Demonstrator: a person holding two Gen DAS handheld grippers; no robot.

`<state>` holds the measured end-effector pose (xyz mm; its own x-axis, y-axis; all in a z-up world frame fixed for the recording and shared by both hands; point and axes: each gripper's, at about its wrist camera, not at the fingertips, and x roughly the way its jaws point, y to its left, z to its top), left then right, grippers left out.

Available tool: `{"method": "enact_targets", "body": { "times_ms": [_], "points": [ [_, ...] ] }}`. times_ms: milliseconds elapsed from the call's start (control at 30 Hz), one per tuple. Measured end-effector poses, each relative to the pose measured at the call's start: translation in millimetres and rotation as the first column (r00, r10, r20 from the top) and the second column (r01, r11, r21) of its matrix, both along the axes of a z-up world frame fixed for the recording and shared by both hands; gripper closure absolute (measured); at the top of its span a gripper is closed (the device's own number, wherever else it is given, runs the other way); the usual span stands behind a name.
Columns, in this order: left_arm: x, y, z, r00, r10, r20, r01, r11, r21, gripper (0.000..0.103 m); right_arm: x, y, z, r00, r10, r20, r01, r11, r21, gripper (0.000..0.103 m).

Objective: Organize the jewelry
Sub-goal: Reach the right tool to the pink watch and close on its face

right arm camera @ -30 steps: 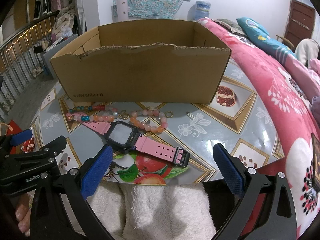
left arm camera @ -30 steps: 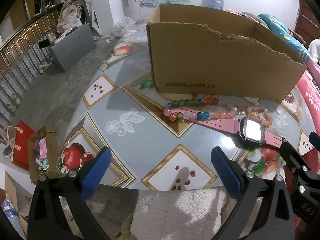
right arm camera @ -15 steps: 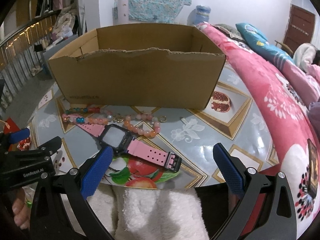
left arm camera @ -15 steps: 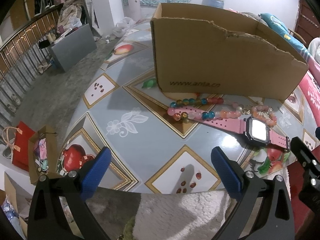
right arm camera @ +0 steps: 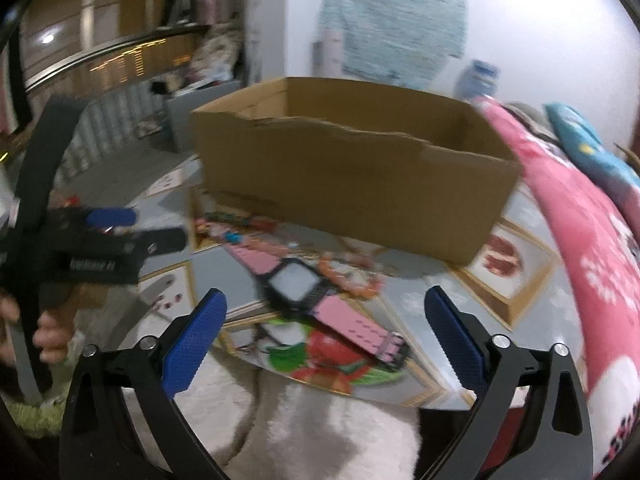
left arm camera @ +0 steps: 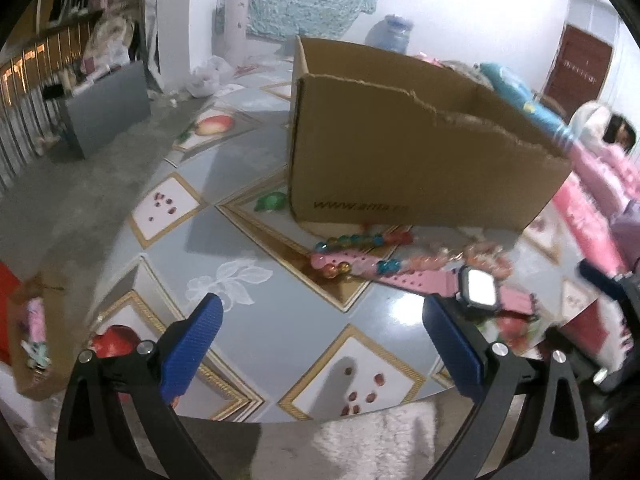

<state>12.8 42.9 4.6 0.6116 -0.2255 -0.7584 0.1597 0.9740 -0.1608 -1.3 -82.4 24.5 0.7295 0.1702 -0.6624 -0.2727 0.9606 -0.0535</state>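
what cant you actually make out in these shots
- Cardboard box floor: both wrist views, hidden by its near wall.
- Beaded bracelets: right wrist view, motion blur smears the beads; how many strands cannot be told.
- Pink watch buckle end: left wrist view, smeared by blur.

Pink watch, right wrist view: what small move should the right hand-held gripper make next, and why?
Probably ease the right hand-held gripper forward and down over the pink-strapped, black-cased digital watch. The watch lies flat on the fruit-patterned tabletop before the open brown cardboard box, just ahead of its fingers; its jaws are closing with nothing between them.
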Motion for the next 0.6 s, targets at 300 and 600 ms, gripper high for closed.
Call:
{"method": "enact_targets", "body": {
  "times_ms": [300, 600],
  "points": [
    [10.8, 4.6, -5.4, 1.000, 0.000, 0.019, 0.001, 0.997, -0.074, 0.006, 21.8, 19.8, -18.6, 0.989, 0.118, -0.084, -0.121, 0.992, -0.032, 0.050],
    [7.7, -10.4, -7.8, 0.993, -0.092, 0.075, 0.089, 0.995, 0.035, 0.006, 37.8, 31.0, -34.1, 0.973, 0.187, -0.132, -0.205, 0.969, -0.138, 0.052]
  ]
}}
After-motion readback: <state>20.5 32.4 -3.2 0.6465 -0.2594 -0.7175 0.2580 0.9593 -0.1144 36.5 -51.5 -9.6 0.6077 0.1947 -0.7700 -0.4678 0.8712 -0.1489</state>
